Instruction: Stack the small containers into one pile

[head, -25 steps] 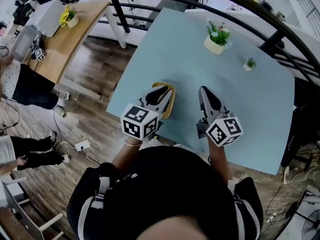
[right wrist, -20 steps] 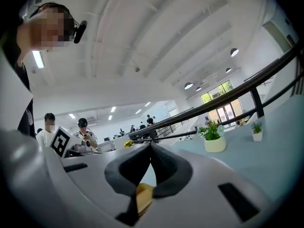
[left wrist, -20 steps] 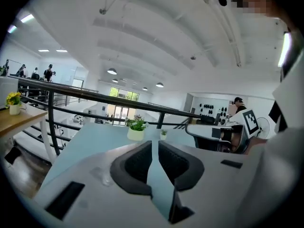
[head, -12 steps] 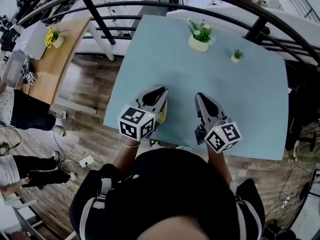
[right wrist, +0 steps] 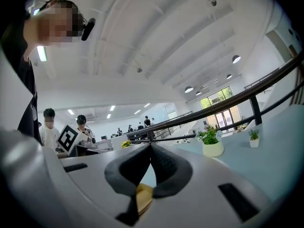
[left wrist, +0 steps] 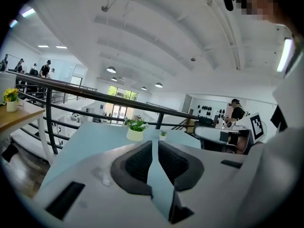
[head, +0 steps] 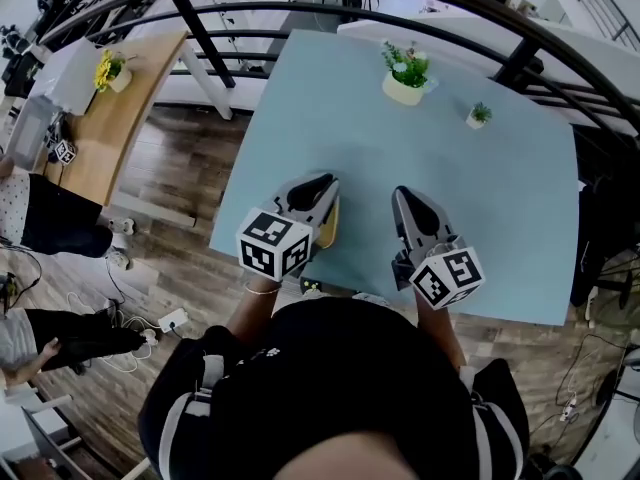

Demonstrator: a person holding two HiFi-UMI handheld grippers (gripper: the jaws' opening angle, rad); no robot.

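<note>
Holding both of my grippers out over the near end of the pale blue table (head: 340,108), I have them side by side and a little apart, each pointing away from me toward the far edge. My left gripper (head: 318,181) hangs over the yellow shallow container (head: 330,226). That container lies on the table close to the near edge. Most of it is hidden beneath the gripper body, so only a strip of its yellow rim shows on the right side.

My left jaws have just been closing, and they now stand nearly together with a thin slit between the dark ribbed pads. Nothing sits in that slit, and only bare blue tabletop shows through it.

My right gripper (head: 405,194) hovers over bare table to the right of the container. Its jaws are clenched tip to tip with nothing pinched between them. A yellow patch shows low in the gap behind those pads, and I cannot tell what it is.

At the far end of the table stands a cream pot of green leaves and white flowers (head: 405,73). A much smaller potted plant (head: 478,116) sits to its right. A black metal railing (head: 520,63) curves round beyond them, and a wooden desk (head: 130,118) stands off to the left.
</note>
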